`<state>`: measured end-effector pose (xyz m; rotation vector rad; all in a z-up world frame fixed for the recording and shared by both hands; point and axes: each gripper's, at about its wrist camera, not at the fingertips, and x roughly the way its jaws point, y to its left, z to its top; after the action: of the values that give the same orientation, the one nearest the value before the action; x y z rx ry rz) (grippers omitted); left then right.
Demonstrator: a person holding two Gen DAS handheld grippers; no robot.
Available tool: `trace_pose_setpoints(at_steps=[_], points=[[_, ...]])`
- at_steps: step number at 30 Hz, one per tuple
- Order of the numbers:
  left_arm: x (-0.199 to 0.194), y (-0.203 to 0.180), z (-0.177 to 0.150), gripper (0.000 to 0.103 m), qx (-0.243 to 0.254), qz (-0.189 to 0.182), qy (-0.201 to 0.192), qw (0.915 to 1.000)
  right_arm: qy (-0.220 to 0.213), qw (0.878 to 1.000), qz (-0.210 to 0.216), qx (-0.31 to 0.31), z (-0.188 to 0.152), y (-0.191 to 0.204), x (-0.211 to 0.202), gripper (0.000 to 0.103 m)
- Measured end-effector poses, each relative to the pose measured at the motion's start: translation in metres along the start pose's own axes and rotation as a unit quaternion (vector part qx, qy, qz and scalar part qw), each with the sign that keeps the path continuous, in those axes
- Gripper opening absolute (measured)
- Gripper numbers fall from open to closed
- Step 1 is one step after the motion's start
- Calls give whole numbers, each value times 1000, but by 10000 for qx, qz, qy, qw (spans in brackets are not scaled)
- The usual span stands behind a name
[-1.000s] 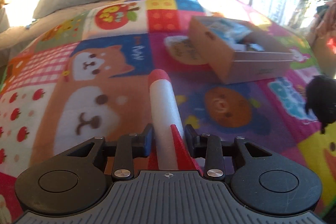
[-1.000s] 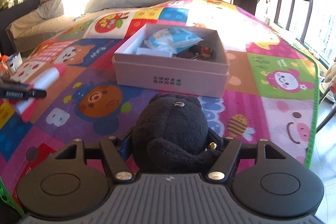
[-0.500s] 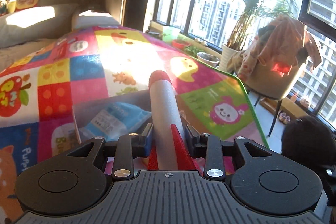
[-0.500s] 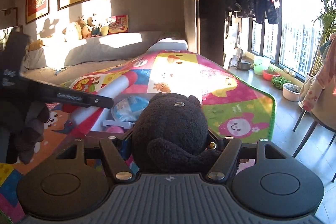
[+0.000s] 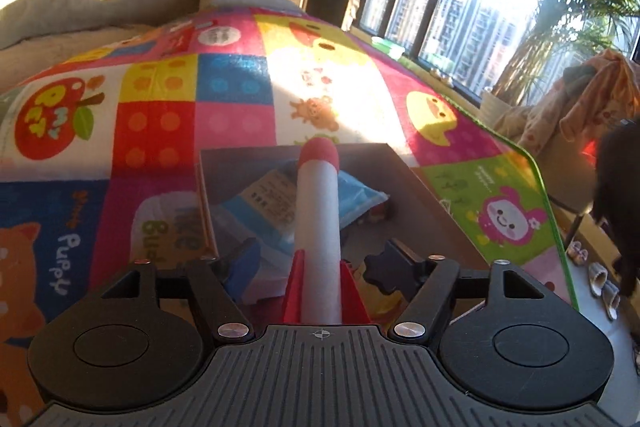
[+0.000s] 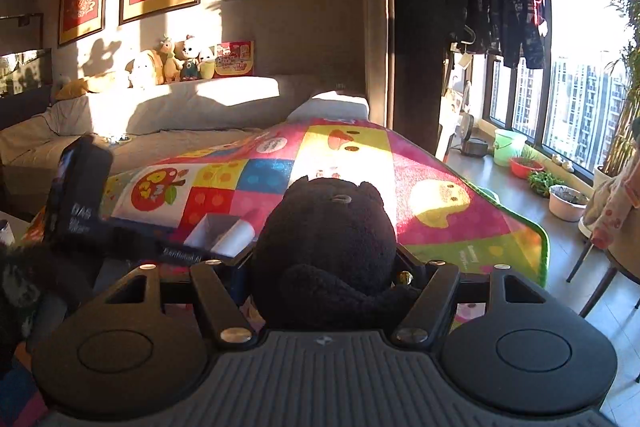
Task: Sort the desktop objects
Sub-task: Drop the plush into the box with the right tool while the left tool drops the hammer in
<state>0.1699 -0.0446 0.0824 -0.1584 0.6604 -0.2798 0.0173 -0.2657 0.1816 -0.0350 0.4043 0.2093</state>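
Opening over the cardboard box (image 5: 424,195), left gripper (image 5: 316,263) jaws part, both clear of the foam rocket (image 5: 318,223) between them | rocket seems unsupported, tip toward the far wall | right gripper (image 6: 326,275) clamped on black plush toy (image 6: 326,247), above play mat (image 6: 440,223)

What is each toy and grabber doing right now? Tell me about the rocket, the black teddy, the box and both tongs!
Foam rocket: between the left tongs, no longer pinched, above the box.
Left tongs: opening, pads clear of the rocket.
Black plush bear: squeezed in the right tongs, held up.
Right tongs: shut on the bear.
Cardboard box: open, blue packet inside.
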Motion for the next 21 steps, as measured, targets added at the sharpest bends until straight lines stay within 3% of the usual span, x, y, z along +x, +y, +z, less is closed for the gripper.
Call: trace_pose_setpoints(at_steps=[3,6,10,15,19,21], points=[[-28,4,-9,95,73,150,-591,9981,53,9997,154,165,25,1,30,68],[-46,7,-23,97,300,379,-1030,9935,119,9989,283,353,47,2,62,68],[-50,17,-42,100,352,284,-1394,9892,233,9997,-54,49,58,19,116,68],[-29,37,-54,101,-55,-185,-1120,9935,1085,9938,-135,-182,23,40,171,68],[-28,40,-64,101,-17,-652,-1122,9915,1501,9868,-400,-462,-13,54,190,68],[-29,41,-67,102,18,-820,-1167,9898,1732,9836,-395,-296,-20,53,195,67]])
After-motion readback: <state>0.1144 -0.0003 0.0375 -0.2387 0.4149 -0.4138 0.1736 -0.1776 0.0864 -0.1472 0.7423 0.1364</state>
